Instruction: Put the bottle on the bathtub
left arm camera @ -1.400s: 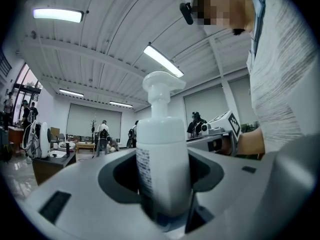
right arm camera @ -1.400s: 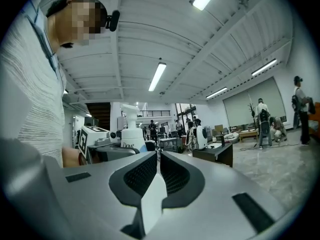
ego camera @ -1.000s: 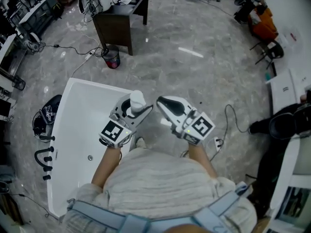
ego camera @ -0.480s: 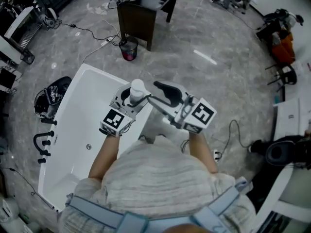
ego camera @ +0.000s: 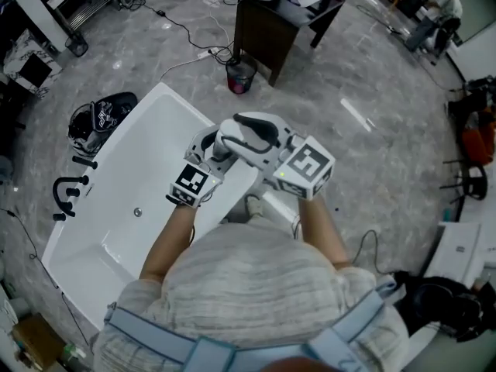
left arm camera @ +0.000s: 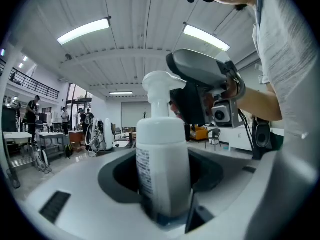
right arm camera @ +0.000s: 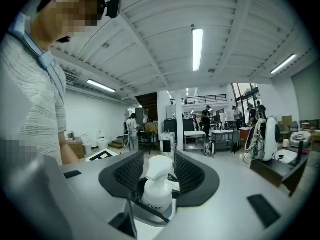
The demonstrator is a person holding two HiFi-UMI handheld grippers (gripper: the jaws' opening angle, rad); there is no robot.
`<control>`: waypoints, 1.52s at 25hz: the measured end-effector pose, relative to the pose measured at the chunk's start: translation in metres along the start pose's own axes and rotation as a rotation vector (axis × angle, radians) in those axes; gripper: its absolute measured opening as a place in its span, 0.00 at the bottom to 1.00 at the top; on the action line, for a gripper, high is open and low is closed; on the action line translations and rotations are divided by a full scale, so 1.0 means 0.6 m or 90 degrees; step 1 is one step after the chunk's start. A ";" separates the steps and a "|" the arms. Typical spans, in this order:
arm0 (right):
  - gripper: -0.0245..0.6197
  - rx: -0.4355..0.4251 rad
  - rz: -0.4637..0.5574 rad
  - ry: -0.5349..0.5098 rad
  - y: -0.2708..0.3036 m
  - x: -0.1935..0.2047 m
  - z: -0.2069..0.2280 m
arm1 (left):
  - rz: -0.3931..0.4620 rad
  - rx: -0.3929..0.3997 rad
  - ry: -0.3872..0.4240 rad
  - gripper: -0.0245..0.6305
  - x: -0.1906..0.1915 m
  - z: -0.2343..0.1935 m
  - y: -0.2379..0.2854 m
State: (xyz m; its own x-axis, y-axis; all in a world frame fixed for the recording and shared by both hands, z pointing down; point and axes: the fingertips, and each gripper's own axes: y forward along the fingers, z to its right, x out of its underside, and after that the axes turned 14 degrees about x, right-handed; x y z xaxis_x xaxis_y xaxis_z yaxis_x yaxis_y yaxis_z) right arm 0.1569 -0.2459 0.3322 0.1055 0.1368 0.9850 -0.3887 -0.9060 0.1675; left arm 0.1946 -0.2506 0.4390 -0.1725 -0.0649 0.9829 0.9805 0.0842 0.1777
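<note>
Red bin (ego camera: 240, 78) sits beside a dark table (ego camera: 273, 36).

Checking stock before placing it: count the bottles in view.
1. The bottle stands upright, gripped between the jaws of the left gripper, above the bathtub. No other bottle shows, though more may be hidden farther off.

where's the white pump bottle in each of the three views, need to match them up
Head view: the white pump bottle sits at centre, by the bathtub's right edge.
Left gripper view: centre, large, upright, gripped by the left hand-held gripper.
Right gripper view: low centre, pump head between the right hand-held gripper's jaws, which have just been opening and stand clear.
Shared landmark: the person's striped shirt, at bottom, top right and left respectively.
</note>
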 end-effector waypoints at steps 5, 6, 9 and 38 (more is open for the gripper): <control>0.30 -0.039 -0.052 -0.021 0.053 0.030 0.047 | 0.000 -0.068 -0.010 0.41 0.007 -0.064 0.020; 0.30 -0.048 -0.053 -0.023 0.062 0.032 0.053 | 0.001 -0.079 -0.013 0.41 0.010 -0.074 0.023; 0.30 -0.068 -0.052 -0.016 0.083 0.038 0.068 | -0.003 -0.100 -0.020 0.41 0.020 -0.095 0.031; 0.30 -0.152 -0.272 -0.120 0.154 0.152 0.070 | -0.094 -0.171 -0.027 0.41 0.140 -0.141 0.029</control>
State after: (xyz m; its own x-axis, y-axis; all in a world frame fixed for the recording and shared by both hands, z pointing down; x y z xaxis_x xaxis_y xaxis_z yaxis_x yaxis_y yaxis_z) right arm 0.1690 -0.3343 0.4356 0.4543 0.3797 0.8059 -0.4705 -0.6659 0.5790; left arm 0.2051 -0.3384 0.5204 -0.3139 -0.0152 0.9493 0.9333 -0.1886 0.3056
